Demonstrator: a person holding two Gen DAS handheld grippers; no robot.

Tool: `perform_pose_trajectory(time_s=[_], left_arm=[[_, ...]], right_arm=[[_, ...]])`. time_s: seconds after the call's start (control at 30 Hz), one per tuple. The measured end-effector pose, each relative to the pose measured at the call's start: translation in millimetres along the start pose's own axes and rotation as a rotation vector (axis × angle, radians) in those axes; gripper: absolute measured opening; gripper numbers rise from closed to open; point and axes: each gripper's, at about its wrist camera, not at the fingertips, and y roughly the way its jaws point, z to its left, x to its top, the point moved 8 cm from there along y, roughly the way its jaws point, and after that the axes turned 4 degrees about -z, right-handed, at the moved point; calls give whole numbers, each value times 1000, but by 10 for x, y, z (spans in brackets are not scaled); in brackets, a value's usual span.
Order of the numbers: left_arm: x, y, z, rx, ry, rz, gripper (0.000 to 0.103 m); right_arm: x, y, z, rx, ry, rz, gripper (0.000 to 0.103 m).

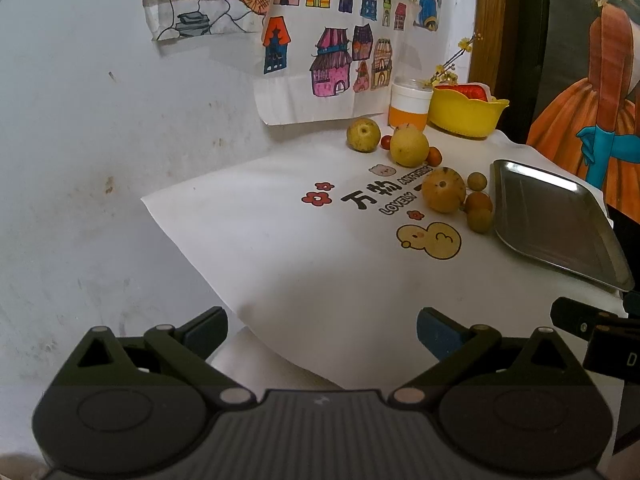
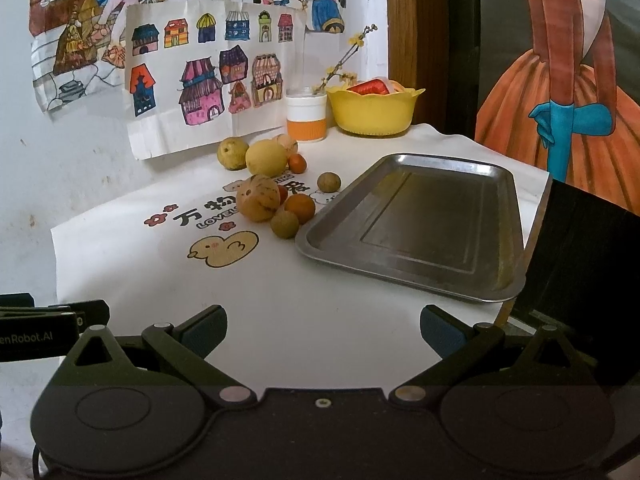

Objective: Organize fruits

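Several fruits lie in a loose group on the white printed cloth (image 2: 160, 264): a speckled orange-yellow fruit (image 2: 258, 198) (image 1: 443, 191), a yellow round fruit (image 2: 266, 158) (image 1: 409, 147), a greenish-yellow one (image 2: 233, 153) (image 1: 363, 135), a small orange one (image 2: 300, 207) and small brown-green ones (image 2: 285, 224) (image 2: 329, 181). An empty steel tray (image 2: 420, 224) (image 1: 556, 220) lies just right of them. My left gripper (image 1: 322, 330) and right gripper (image 2: 323, 330) both hang open over the near part of the cloth, well short of the fruit, with nothing between the fingers.
A yellow bowl (image 2: 374, 110) holding a red packet and a white-and-orange cup (image 2: 306, 118) stand at the back. Drawings hang on the wall (image 1: 80, 160) behind. A dark panel (image 2: 580, 260) borders the table on the right. The cloth's left edge overhangs.
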Motion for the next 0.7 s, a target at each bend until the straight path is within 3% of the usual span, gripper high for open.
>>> perform_pose_trajectory(time_s=[0.7], left_arm=[[21,125,14,18,5,45,103]], right_arm=[[-20,145,20,10,3,46,102]])
